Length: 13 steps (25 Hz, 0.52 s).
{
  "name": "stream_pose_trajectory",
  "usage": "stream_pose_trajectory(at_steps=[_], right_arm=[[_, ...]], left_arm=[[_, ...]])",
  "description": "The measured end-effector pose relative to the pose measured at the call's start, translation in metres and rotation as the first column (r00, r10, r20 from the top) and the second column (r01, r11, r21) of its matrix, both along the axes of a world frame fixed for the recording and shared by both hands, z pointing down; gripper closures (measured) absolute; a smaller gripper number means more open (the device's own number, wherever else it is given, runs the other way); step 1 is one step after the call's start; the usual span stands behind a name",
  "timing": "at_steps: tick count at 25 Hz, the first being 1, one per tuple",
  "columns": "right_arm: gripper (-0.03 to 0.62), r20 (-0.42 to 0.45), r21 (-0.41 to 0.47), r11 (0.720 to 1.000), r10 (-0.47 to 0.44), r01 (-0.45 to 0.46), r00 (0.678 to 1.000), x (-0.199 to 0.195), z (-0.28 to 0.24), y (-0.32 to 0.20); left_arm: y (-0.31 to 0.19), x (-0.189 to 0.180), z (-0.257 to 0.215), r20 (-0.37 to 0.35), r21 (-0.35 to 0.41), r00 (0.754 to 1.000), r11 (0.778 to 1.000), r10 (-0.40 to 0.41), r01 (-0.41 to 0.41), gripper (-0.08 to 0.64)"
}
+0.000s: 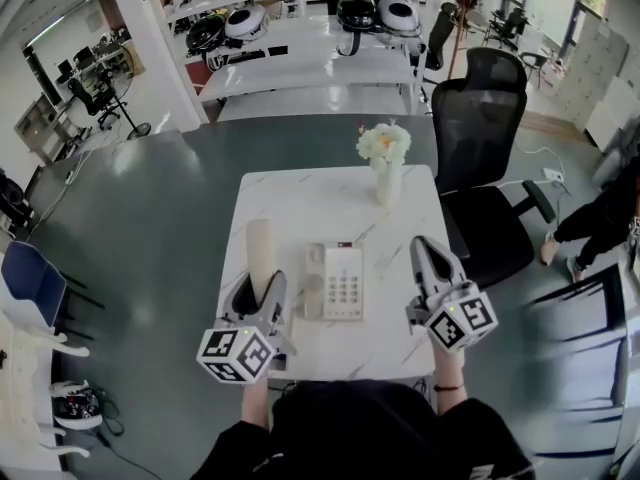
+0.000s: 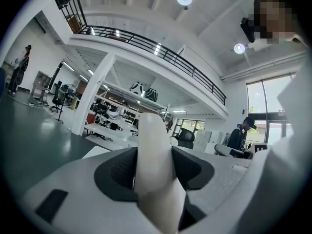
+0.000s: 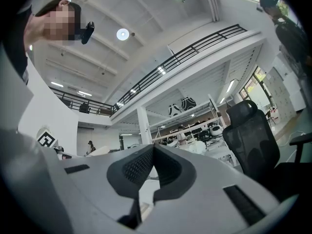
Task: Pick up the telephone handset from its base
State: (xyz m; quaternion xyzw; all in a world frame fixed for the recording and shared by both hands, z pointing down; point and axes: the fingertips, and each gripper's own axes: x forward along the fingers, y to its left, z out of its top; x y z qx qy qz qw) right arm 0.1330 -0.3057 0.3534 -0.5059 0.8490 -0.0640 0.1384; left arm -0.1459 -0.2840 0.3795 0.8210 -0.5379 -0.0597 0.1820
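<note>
The cream telephone handset (image 1: 261, 255) stands upright off its base, left of the grey-white phone base (image 1: 336, 282) with its keypad. My left gripper (image 1: 262, 298) is shut on the handset's lower part. In the left gripper view the handset (image 2: 153, 155) fills the gap between the black pads (image 2: 117, 172), and both press on it. My right gripper (image 1: 424, 248) hovers at the table's right side, apart from the base. Its jaws are shut with nothing between them, and the tips meet in the right gripper view (image 3: 153, 150).
The phone sits on a small white marble table (image 1: 300, 198). A vase of pale flowers (image 1: 385, 158) stands at its far edge. A black office chair (image 1: 480, 138) is close by the table's right side. A person (image 1: 600, 218) walks at the far right.
</note>
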Motion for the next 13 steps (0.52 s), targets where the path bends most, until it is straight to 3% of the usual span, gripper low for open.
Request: stream_pose_trajectory(at_steps=[13], right_arm=[[0.600,-0.024,-0.018,1.000,0.008,-0.008,1.000,0.0018,0.0076,-0.0039]], left_arm=[[-0.0031,-0.0007,-0.0003,0.008,-0.008,1.000,1.000,-0.001,0.001,0.351]])
